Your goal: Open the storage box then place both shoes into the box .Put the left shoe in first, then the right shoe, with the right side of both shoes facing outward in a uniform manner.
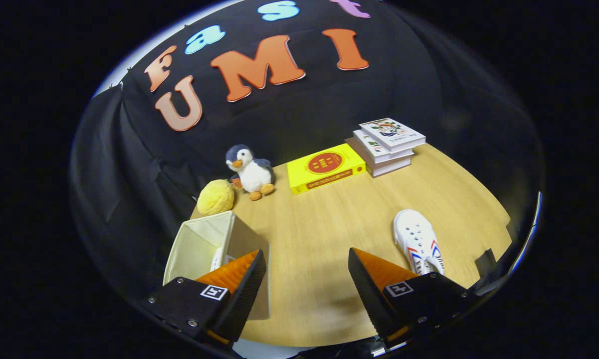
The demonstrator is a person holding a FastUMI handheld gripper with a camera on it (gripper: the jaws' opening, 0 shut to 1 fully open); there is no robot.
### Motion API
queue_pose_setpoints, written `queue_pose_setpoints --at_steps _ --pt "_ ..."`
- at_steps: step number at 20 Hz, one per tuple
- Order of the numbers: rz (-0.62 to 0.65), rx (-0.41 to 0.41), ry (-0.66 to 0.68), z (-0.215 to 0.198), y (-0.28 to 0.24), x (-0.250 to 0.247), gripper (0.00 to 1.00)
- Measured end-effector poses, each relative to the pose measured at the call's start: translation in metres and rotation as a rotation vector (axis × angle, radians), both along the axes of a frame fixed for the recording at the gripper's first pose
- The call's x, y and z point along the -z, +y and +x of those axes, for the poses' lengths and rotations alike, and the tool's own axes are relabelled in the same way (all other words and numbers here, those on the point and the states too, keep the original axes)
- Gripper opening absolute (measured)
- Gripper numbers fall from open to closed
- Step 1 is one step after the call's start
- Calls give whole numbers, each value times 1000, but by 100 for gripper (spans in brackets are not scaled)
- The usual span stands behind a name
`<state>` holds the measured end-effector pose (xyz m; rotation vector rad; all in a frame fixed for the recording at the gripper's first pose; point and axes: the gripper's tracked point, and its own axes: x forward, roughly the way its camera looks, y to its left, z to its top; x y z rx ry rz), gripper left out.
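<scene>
Bare worktop (324,239) ahead of you | box (199,247) open at left edge, one shoe (218,259) inside | other shoe (418,243) right | your claw (306,271) wide open, empty

Table (329,239): light wood top, filling the middle and lower frame.
Penguin plush (250,172): upright at upper left of centre, at the table's far edge.
Yellow round plush (216,197): just left of the penguin, slightly lower.
Yellow book (326,171): lying flat, centre, right of the penguin.
Book stack (386,145): three white books, upper right of centre, just beside the yellow book.
</scene>
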<state>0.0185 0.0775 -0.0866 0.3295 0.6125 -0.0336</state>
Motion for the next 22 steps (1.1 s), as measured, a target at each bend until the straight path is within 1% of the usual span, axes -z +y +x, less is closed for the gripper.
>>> queue_pose_setpoints --at_steps 3,6,9,13,16,20,21,22 --pt "-29 56 13 -6 -63 10 98" --pt "-60 72 16 -9 -110 24 98" --pt "-74 81 45 -12 -147 49 99" --pt "-51 83 119 -15 -172 95 99" --pt "-66 38 173 -12 -172 127 97" --pt "-129 -48 252 -14 -166 160 87" --pt "-137 -57 268 -11 -168 167 83" --pt "-141 -60 280 -11 -169 172 80"
